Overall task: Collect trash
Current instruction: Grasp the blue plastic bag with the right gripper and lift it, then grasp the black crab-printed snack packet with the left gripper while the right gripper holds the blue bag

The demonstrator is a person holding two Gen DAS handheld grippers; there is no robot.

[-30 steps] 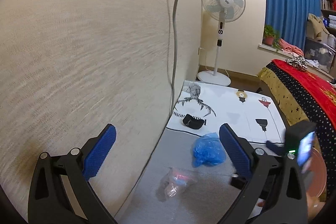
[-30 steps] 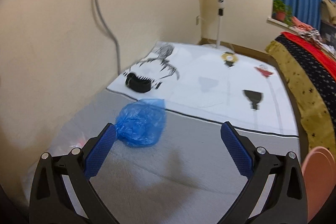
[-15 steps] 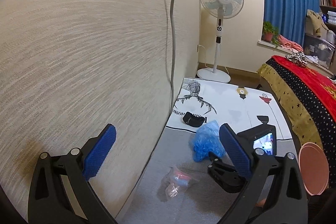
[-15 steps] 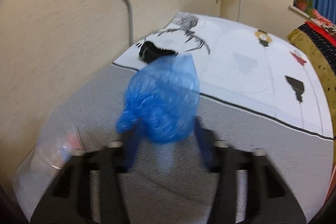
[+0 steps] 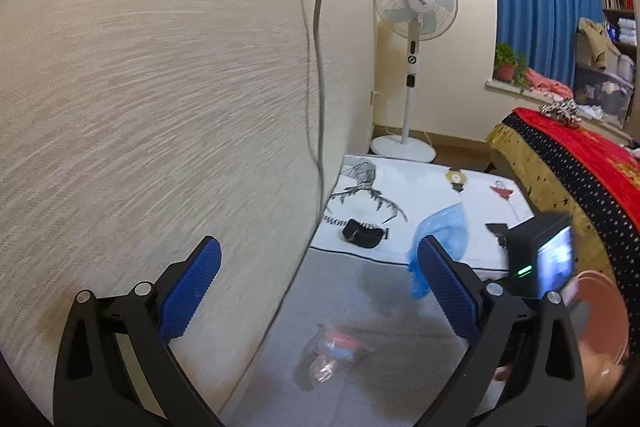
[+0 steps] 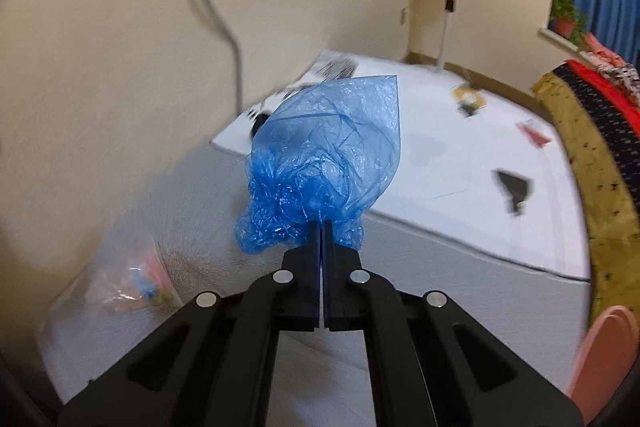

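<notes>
Over by the wall, left gripper [image 5: 316, 287] hanging with jaws spread wide, nothing between them. Below it on the grey mat [image 5: 384, 315], a clear plastic bag [image 5: 330, 357] of scraps lying loose. Further in, a small black pouch [image 5: 362, 233] resting on the white printed sheet [image 5: 432, 203]. Then the right gripper [image 6: 321, 227], pressed tight together, pinching the crumpled blue plastic bag [image 6: 328, 163] up off the mat. Far right, a pink bowl [image 6: 600, 351] at the edge.
</notes>
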